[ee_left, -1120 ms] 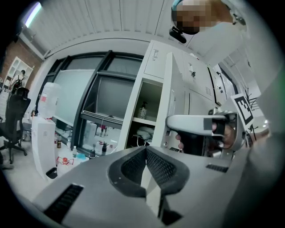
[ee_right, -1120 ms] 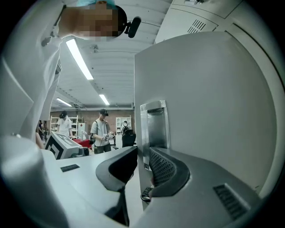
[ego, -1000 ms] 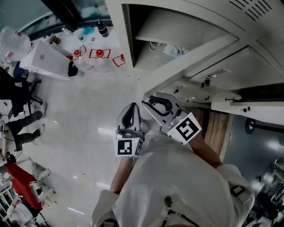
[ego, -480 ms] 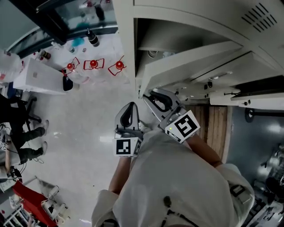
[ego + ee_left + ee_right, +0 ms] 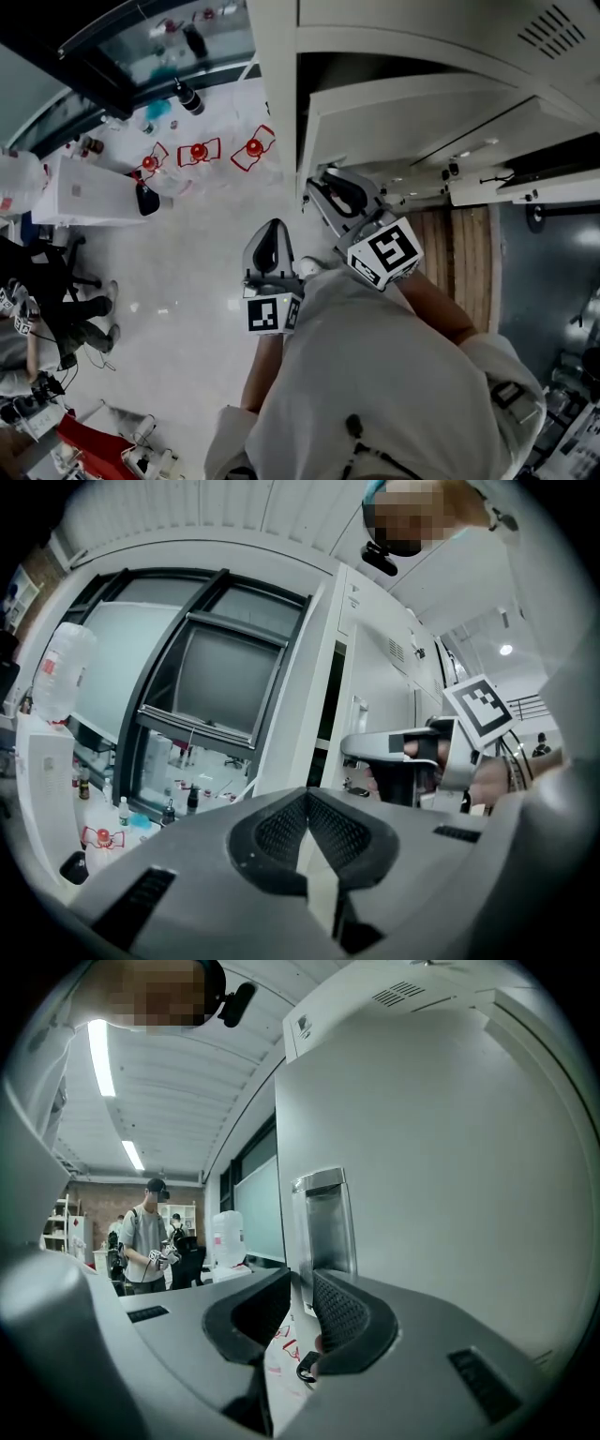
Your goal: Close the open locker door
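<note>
From above, I see the locker door [image 5: 403,117] partly open, swung out from the locker [image 5: 272,94]. My right tongs [image 5: 323,187] are up at the door's free edge. My left tongs [image 5: 275,230] hang lower, over the floor [image 5: 187,281], apart from the door.

In the left gripper view, the tips of my left tongs [image 5: 305,799] are pressed together with nothing in them. Past them I see the dark gap of the locker and the door [image 5: 380,682]. My right tongs [image 5: 412,761] are in front of the door.

In the right gripper view, the door [image 5: 450,1194] fills almost everything. Its shiny handle [image 5: 323,1222] is just above my right tongs [image 5: 300,1288]. The two pads stand apart and I see nothing squeezed between them. The door's edge runs down right by the pad [image 5: 342,1316] on the door side. I can't tell if that pad touches the door.

I think I am in the middle of pushing the door shut. To do it well, I should lean the right tongs on the door near the handle, because the free edge swings most easily. I should push slowly and evenly toward the locker, not jab at it. I should keep my left tongs out of the gap. Before the door meets the locker, I should slide my pad off the edge so it does not get pinched. Then one last soft push should make it click.
</note>
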Tool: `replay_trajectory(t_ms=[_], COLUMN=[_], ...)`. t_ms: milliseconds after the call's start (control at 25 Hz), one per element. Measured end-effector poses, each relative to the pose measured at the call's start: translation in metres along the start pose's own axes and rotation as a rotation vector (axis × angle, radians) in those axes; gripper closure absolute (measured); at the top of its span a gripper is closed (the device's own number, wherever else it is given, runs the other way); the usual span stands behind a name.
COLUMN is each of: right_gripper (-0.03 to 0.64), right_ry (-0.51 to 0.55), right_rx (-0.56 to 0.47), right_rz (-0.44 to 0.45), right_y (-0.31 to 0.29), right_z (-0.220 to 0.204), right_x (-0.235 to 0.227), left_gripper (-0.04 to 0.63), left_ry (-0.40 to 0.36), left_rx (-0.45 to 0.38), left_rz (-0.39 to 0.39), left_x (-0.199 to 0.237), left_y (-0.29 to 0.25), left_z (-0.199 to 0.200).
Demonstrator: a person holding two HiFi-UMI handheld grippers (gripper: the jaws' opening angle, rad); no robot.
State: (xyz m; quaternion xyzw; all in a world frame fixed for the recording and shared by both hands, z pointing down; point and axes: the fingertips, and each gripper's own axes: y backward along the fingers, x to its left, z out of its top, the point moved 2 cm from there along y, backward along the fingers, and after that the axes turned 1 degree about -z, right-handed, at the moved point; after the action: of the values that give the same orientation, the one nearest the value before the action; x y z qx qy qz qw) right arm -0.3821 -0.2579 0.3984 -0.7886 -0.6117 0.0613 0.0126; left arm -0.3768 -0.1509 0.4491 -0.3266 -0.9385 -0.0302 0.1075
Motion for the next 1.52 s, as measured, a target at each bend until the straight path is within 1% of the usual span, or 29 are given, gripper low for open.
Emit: replay_trajectory(t_ms=[320,560,840,1000,1240,1400,1440,1520], right_gripper=[0.534,0.534,0.534,0.534,0.532,0.532,0.532,0.505], right_ry=[-0.019,-0.02,-0.012,-0.014,0.034,0.062,0.064,0.048], right_rx=[-0.003,-0.004,-0.001,-0.002,0.0,0.004,0.007,0.01], right_rz=[-0.124,-0.181,-0.225,-0.232,-0.246,-0.285,-0.286,-0.259], right_y=[-0.024,-0.035,-0.041,-0.042,-0.042,-0.039,-0.037,-0.034], right_z=[0.004,0.005,0.006,0.006,0.006,0.006,0.006,0.004], right_x=[-0.016,-0.027,-0.034,-0.033,-0.033,-0.033,-0.032,-0.03], left_gripper=[0.588,0.588,0.588,0.588,0.588,0.588,0.588,0.588], left_ry=[0.012,0.014,0.017,0.014,0.008,0.013,0.015,0.013], left_rx=[0.0,0.006,0.0,0.002,-0.003,0.001,0.003,0.003], left_rz=[0.021,0.035,0.053,0.056,0.074,0.097,0.103,0.107], left_x=[0.02,0.028,0.035,0.035,0.035,0.036,0.035,0.032], left_y=[0.006,0.007,0.007,0.008,0.014,0.023,0.026,0.03], left_z=[0.0,-0.003,-0.004,-0.005,-0.003,-0.004,-0.005,-0.005])
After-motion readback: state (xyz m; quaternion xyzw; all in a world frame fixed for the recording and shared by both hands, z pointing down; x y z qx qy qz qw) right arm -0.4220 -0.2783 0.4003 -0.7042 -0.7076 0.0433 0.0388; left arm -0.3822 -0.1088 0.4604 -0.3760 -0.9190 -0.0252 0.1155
